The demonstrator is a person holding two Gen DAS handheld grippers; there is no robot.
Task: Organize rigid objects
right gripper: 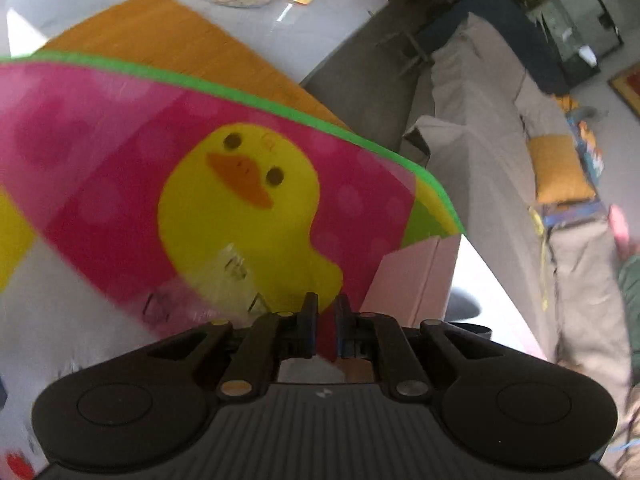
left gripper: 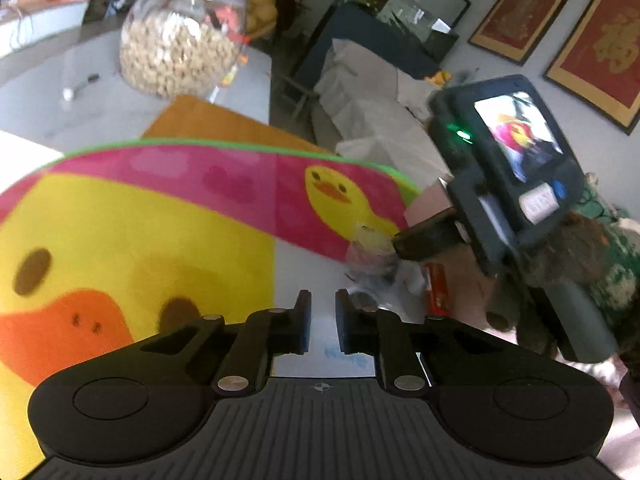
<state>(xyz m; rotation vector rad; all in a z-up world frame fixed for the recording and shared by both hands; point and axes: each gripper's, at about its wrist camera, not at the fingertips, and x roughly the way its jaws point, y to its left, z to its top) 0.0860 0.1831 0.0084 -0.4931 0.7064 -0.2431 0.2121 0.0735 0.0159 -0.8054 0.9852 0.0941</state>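
Pink, yellow and green-edged, a duck mat [left gripper: 168, 216] covers most of the table [left gripper: 48, 92] and is taken here as the landmark. At the mat's near right corner a clear crinkled packet [left gripper: 370, 256] is seen in the left wrist view, lying partly on the mat's edge and partly on the bare white surface beside it, with a red box [left gripper: 436, 290] just to its right. The right gripper [left gripper: 404, 246] is seen in that view reaching in from the right, its tip touching or nearly touching the packet; whether anything is pinched there cannot be told, since the tip is blurred. In its own view the right gripper [right gripper: 326, 318] shows its jaws drawn close with only a narrow gap, and nothing can be made out clearly between them. A pink box [right gripper: 416, 276] stands just beyond it at the mat's right corner, and a pale, see-through wrapper [right gripper: 224, 276] lies on the mat to the left of the jaws. The left gripper [left gripper: 322, 312] is held over the white surface just off the mat's near edge, jaws parted and holding nothing. The packet lies ahead and to the right of it, so the right gripper is judged the nearer. The packet's long axis cannot be told.
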